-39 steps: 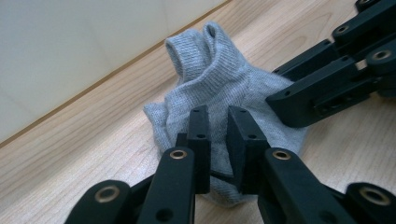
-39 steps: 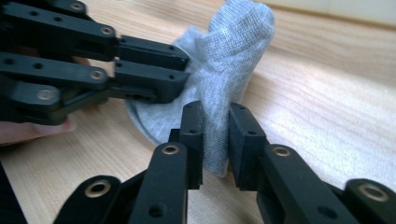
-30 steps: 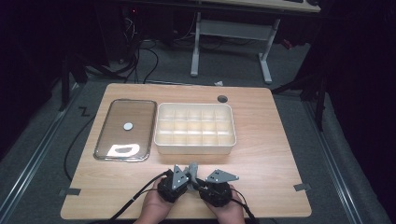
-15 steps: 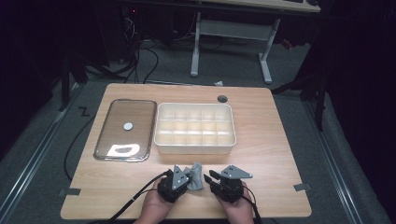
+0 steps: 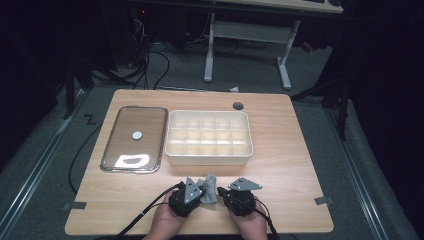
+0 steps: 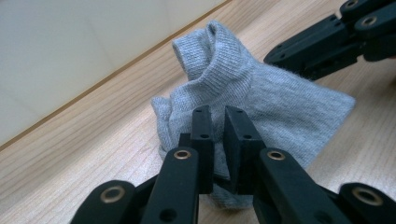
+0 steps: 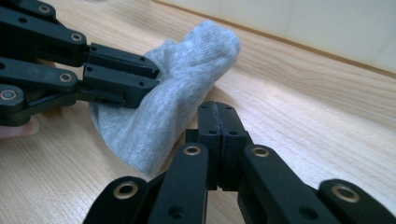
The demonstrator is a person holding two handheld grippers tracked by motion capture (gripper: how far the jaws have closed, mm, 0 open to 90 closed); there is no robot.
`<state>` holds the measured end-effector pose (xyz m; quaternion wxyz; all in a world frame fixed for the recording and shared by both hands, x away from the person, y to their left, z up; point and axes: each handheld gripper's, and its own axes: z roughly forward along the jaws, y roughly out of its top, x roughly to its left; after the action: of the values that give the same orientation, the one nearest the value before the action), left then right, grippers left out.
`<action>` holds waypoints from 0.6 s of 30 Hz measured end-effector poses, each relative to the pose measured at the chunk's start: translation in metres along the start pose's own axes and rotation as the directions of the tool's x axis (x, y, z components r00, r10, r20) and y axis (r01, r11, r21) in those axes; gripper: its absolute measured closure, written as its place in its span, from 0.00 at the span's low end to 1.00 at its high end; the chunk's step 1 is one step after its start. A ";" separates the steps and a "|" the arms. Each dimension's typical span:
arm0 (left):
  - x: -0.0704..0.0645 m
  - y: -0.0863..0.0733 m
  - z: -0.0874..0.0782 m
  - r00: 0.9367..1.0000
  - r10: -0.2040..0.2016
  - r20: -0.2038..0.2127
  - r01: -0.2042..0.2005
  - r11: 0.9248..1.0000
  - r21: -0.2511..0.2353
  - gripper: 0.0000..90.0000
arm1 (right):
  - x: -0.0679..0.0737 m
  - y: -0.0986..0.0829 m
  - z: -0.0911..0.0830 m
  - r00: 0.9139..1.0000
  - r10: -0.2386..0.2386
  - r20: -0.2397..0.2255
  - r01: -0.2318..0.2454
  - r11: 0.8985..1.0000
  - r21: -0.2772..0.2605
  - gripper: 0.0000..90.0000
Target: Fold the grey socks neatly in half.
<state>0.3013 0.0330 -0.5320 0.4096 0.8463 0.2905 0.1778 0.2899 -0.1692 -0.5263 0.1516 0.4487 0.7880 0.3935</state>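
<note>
While your left gripper (image 6: pixel 217 122) pinches the grey sock (image 6: pixel 261 98), its jaws stand nearly closed, with a narrow slit between them and a fold of knit caught there. The sock (image 5: pixel 209 187) lies on the table (image 5: pixel 295 165) just in front of the tray (image 5: pixel 208 158), on the near side of it, between your two grippers. In the left gripper view its rolled cuff stands up toward the tray wall and the rest spreads flat over the wood. Your right gripper (image 7: pixel 219 122) has its jaws pressed fully together, pad to pad, with nothing between them; the sock (image 7: pixel 187 79) lies just beside their tips, and whether it touches them cannot be told. In the high view the left gripper (image 5: pixel 199 192) and right gripper (image 5: pixel 231 192) sit close together near the table's front edge. A lid (image 5: pixel 134 139) rests flat just left of the tray.
</note>
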 end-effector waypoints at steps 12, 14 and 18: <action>0.000 0.000 0.000 1.000 -0.001 -0.001 0.001 1.000 0.001 0.92 | 0.016 0.005 0.006 0.999 -0.038 -0.026 0.037 0.999 -0.012 1.00; -0.002 0.000 0.000 1.000 -0.003 -0.011 0.003 1.000 -0.001 0.92 | 0.020 0.007 0.006 0.998 -0.058 -0.025 0.058 0.998 -0.018 1.00; -0.002 0.001 0.000 1.000 -0.002 -0.015 0.002 1.000 0.004 0.92 | 0.019 0.007 0.005 0.997 -0.062 -0.035 0.061 0.998 -0.026 1.00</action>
<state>0.2998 0.0309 -0.5315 0.4059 0.8455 0.2947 0.1832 0.2864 -0.1489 -0.5222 0.1550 0.4151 0.7991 0.4063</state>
